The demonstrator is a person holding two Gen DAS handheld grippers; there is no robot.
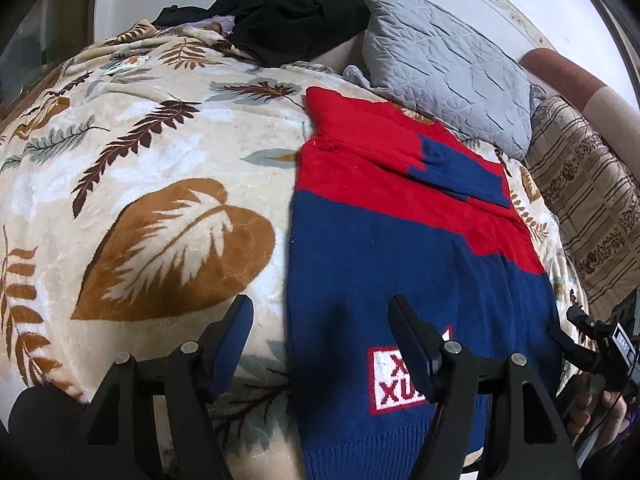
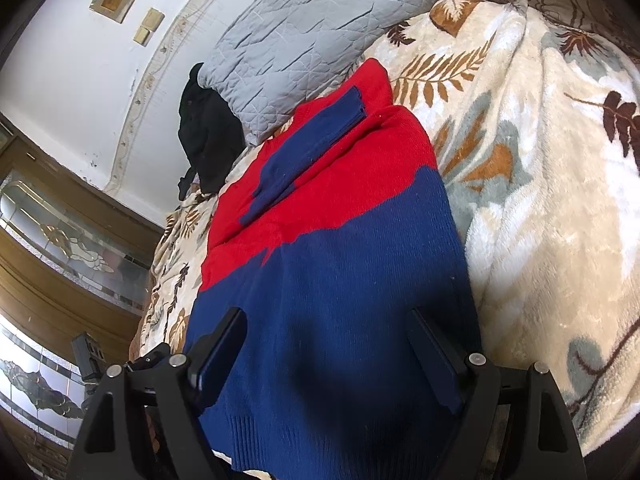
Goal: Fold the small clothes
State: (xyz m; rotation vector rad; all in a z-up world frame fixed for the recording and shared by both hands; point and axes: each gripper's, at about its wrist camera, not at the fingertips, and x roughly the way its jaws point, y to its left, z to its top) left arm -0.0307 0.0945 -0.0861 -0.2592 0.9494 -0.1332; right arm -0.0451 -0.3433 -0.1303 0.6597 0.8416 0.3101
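Observation:
A red and navy knit sweater (image 1: 400,240) lies flat on a leaf-print blanket (image 1: 160,160), sleeves folded across its red upper part. A white and red logo patch (image 1: 384,384) sits near its ribbed hem. My left gripper (image 1: 322,328) is open and empty, just above the sweater's left edge near the hem. In the right wrist view the same sweater (image 2: 340,280) fills the middle. My right gripper (image 2: 326,344) is open and empty over the navy lower part, close to the hem. The right gripper also shows in the left wrist view (image 1: 592,344) at the sweater's right side.
A grey quilted pillow (image 1: 448,64) lies beyond the sweater's collar, with a black garment (image 1: 288,12) beside it. A striped patterned quilt (image 1: 592,208) lies to the right. A white wall (image 2: 80,72) and wood-framed glass panels (image 2: 60,240) stand to the left in the right wrist view.

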